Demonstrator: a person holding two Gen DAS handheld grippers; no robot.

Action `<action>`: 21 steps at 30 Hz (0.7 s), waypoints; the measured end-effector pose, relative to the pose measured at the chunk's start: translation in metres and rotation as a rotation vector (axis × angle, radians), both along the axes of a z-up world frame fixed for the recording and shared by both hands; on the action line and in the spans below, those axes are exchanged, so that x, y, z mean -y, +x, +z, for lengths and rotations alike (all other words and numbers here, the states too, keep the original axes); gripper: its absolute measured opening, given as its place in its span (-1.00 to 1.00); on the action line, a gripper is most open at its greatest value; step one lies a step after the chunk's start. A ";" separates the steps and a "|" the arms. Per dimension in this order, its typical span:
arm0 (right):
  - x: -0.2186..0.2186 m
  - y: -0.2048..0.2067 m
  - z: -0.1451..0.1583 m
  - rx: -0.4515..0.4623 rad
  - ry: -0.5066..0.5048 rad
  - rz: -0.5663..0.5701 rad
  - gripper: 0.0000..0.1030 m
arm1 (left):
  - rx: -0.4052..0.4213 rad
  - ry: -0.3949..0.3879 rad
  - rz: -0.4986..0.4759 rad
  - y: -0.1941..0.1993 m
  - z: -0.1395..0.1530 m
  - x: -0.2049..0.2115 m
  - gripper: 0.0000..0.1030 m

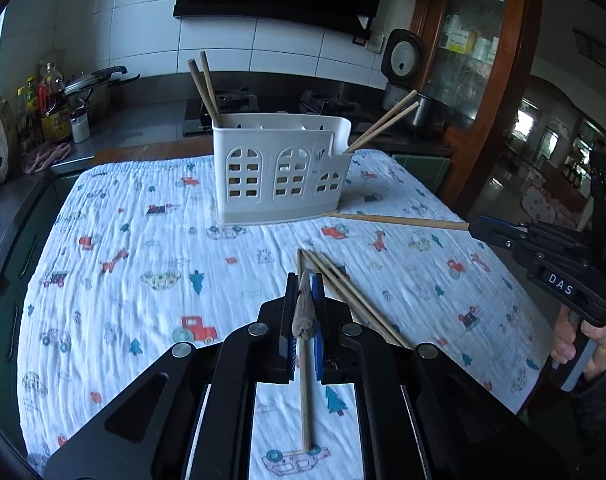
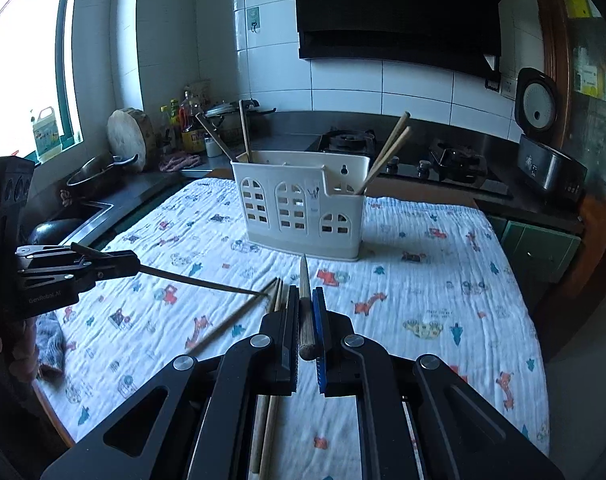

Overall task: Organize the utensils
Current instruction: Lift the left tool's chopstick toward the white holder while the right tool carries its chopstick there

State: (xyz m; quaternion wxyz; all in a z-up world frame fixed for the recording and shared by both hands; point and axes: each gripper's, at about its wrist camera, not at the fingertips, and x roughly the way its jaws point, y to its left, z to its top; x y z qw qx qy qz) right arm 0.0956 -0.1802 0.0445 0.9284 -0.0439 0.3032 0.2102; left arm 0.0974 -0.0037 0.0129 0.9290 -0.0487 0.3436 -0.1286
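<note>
A white plastic utensil holder (image 1: 281, 172) stands on the patterned cloth (image 1: 143, 280), with a pair of chopsticks (image 1: 207, 88) in its left end and another pair (image 1: 383, 126) in its right end. My left gripper (image 1: 305, 284) is shut on one chopstick (image 1: 304, 380). My right gripper (image 2: 304, 300) is shut on another chopstick (image 2: 304, 280) pointing toward the holder (image 2: 303, 208); it shows in the left wrist view (image 1: 395, 220) too. Several loose chopsticks (image 1: 351, 296) lie on the cloth between the grippers.
The cloth (image 2: 443, 300) covers a table. Behind it runs a dark counter with a gas stove (image 2: 443, 164), a rice cooker (image 2: 543, 152), oil bottles (image 1: 51, 104), a pot (image 1: 95, 88) and a sink (image 2: 79, 216). A wooden cabinet (image 1: 471, 40) stands at the right.
</note>
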 end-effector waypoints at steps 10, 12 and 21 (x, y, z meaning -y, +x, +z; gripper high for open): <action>-0.001 0.027 0.044 -0.011 0.005 0.029 -0.87 | 0.040 0.018 -0.023 0.023 0.037 0.001 -0.90; 0.002 0.030 0.059 -0.018 0.012 0.047 -0.87 | 0.053 0.011 -0.031 0.028 0.049 -0.001 -0.90; 0.010 0.055 0.129 -0.019 -0.058 0.076 -0.87 | 0.196 0.015 -0.006 0.050 0.129 -0.019 -0.90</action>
